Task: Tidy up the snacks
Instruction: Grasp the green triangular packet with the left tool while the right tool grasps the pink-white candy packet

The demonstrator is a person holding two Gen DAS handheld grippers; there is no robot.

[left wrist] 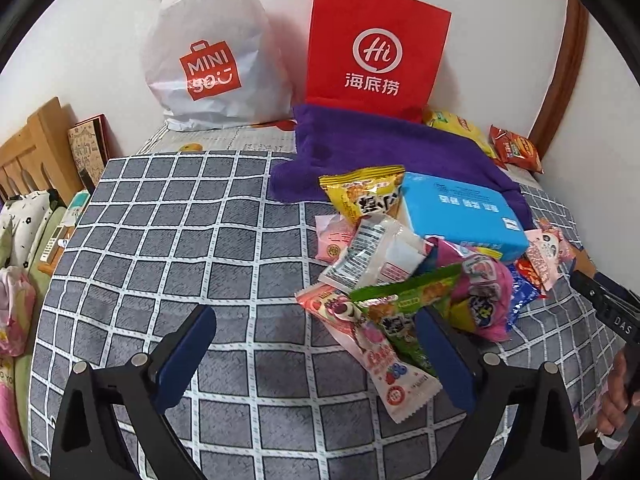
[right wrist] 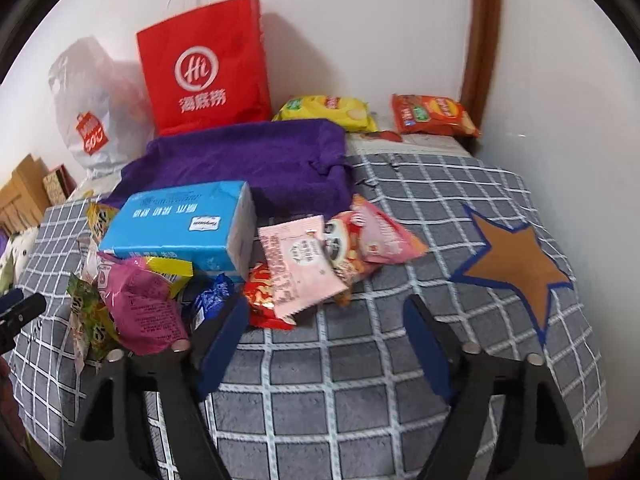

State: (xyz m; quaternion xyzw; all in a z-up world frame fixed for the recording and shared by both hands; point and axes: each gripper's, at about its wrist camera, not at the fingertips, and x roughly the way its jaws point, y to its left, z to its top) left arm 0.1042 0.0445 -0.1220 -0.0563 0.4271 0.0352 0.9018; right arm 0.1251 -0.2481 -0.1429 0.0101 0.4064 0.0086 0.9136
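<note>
The grey checked cloth [left wrist: 168,240] carries it all. Behind the snack heap [left wrist: 404,280], a white bag [left wrist: 212,52] and a red paper bag [left wrist: 376,44] stand against the wall; two chip packets [right wrist: 434,116] lie beside the red one. A blue box [right wrist: 180,228] weighs on the heap, so sorting looks barely begun. Left gripper [left wrist: 316,344] and right gripper [right wrist: 324,336] hover just before the heap, jaws spread, empty.
</note>
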